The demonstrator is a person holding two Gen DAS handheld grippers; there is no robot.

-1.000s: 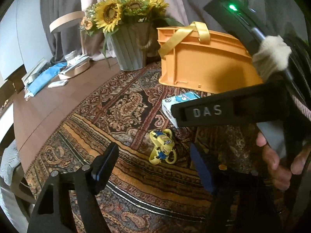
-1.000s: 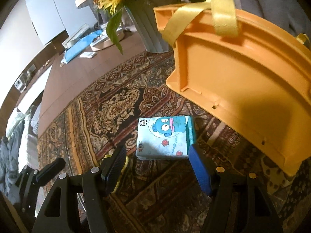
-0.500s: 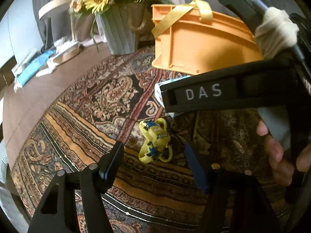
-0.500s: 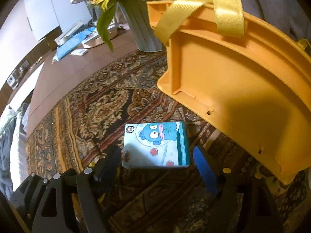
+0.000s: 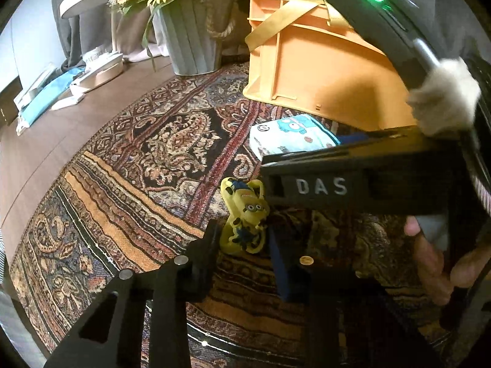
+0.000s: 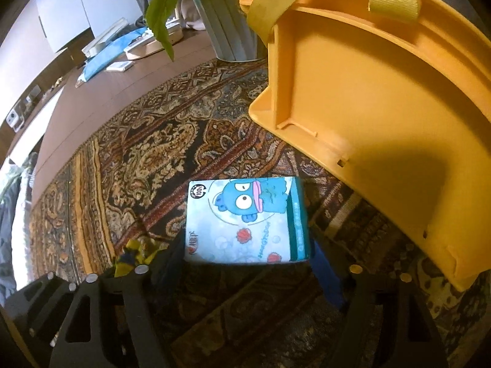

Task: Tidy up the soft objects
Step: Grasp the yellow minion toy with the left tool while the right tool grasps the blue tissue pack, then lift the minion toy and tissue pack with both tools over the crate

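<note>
Grey curtains [image 5: 76, 15] behind wooden table [image 5: 61, 128] (dim)

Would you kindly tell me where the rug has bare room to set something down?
The rug is bare between the vase, the wooden tabletop and the yellow toy. It is crowded around the toy, tissue pack and orange crate.

Warm, dim light is seen; a dark shadow is cast on the orange crate [image 6: 383, 116]; fisheye edges are bent and blackened.
</note>
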